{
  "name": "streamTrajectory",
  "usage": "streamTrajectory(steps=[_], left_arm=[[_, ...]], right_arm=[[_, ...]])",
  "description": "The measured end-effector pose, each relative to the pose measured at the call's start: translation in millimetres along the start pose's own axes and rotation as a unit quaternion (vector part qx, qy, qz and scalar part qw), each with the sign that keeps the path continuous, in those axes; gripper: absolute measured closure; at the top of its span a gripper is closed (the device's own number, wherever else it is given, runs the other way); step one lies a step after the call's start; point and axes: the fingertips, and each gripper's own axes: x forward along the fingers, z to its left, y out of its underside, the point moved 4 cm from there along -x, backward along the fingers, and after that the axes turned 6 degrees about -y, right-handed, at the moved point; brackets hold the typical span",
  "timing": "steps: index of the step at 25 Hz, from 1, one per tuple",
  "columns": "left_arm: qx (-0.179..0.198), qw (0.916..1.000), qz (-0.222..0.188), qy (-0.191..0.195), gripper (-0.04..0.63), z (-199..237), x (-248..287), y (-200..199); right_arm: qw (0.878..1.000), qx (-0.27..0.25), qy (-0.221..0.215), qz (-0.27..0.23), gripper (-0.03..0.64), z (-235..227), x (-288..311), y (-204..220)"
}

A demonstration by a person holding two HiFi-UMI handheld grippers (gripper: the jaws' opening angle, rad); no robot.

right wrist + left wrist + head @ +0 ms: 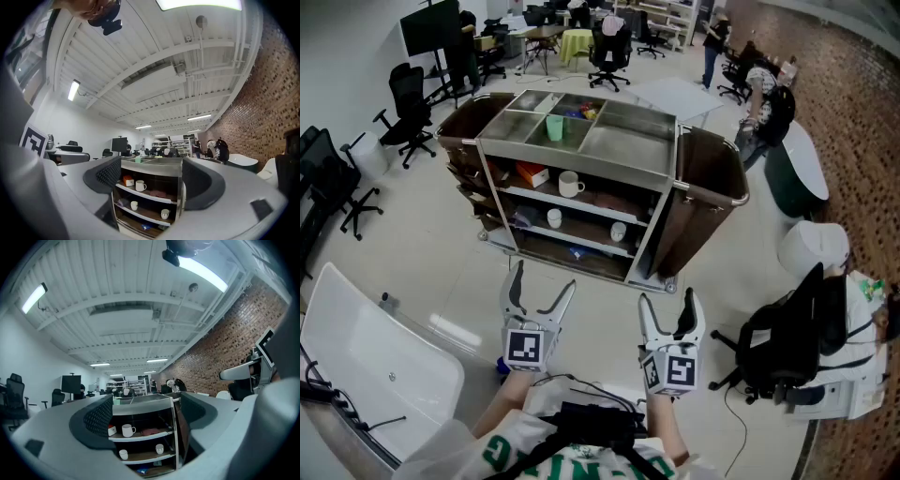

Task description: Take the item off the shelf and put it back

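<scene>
A metal cart (623, 150) stands ahead of me with open shelves. On its upper shelf sit a white mug (570, 184) and an orange box (531, 174); the mug (139, 185) also shows in both gripper views (127, 430). Two small white cups (554, 217) (618, 232) rest on the shelf below. A green cup (555, 127) stands in a top compartment. My left gripper (544, 277) and right gripper (667, 298) hover short of the cart, both open and empty, with the shelves showing between the jaws (146, 416) (151, 180).
Brown bags (712, 192) hang on both ends of the cart. A white table (366, 356) lies at lower left. A chair with a black backpack (787, 337) stands at right. Office chairs (408, 117) and people fill the back of the room.
</scene>
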Motion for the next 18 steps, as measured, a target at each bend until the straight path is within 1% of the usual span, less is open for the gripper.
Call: streamTrajectory(steps=[2, 4, 7, 8, 9, 11, 14, 17, 18], left_arm=[[0.015, 0.9999, 0.006, 0.004, 0.165, -9.7, -2.9, 10.4], [0.018, 0.9998, 0.004, 0.003, 0.164, -18.6, -5.1, 11.8], [-0.026, 0.9991, -0.034, -0.001, 0.166, -28.0, -12.0, -0.6], [-0.032, 0.9984, -0.046, 0.001, 0.166, -28.7, -14.9, -1.6], [-0.031, 0.9983, -0.05, 0.002, 0.166, -29.4, -16.7, -1.7], [-0.024, 0.9989, -0.04, 0.002, 0.166, -33.9, -17.8, -3.9], [-0.016, 0.9995, -0.026, 0.002, 0.166, -37.0, -18.9, -4.1], [-0.008, 0.9998, -0.017, 0.004, 0.166, -32.7, -14.7, -1.7], [-0.008, 0.9999, -0.014, 0.004, 0.166, -28.4, -12.5, 1.0]], right_arm=[[1.0, 0.003, -0.003, 0.003, 0.199, -6.6, -7.0, 3.0], [1.0, 0.013, -0.011, 0.005, 0.199, -12.0, -13.0, 4.5], [0.998, 0.033, -0.044, -0.011, 0.201, -15.3, -20.1, 2.0], [0.997, 0.035, -0.058, -0.022, 0.201, -12.7, -21.2, -0.6], [0.996, 0.033, -0.073, -0.032, 0.201, -8.5, -21.0, -3.2], [0.994, 0.03, -0.098, -0.044, 0.201, 1.2, -18.6, -4.8], [0.99, 0.036, -0.125, -0.045, 0.201, 11.3, -12.5, 0.6], [0.985, 0.03, -0.163, -0.052, 0.201, 21.9, -0.8, 2.4], [0.984, 0.029, -0.169, -0.051, 0.201, 25.7, 4.3, 3.9]])
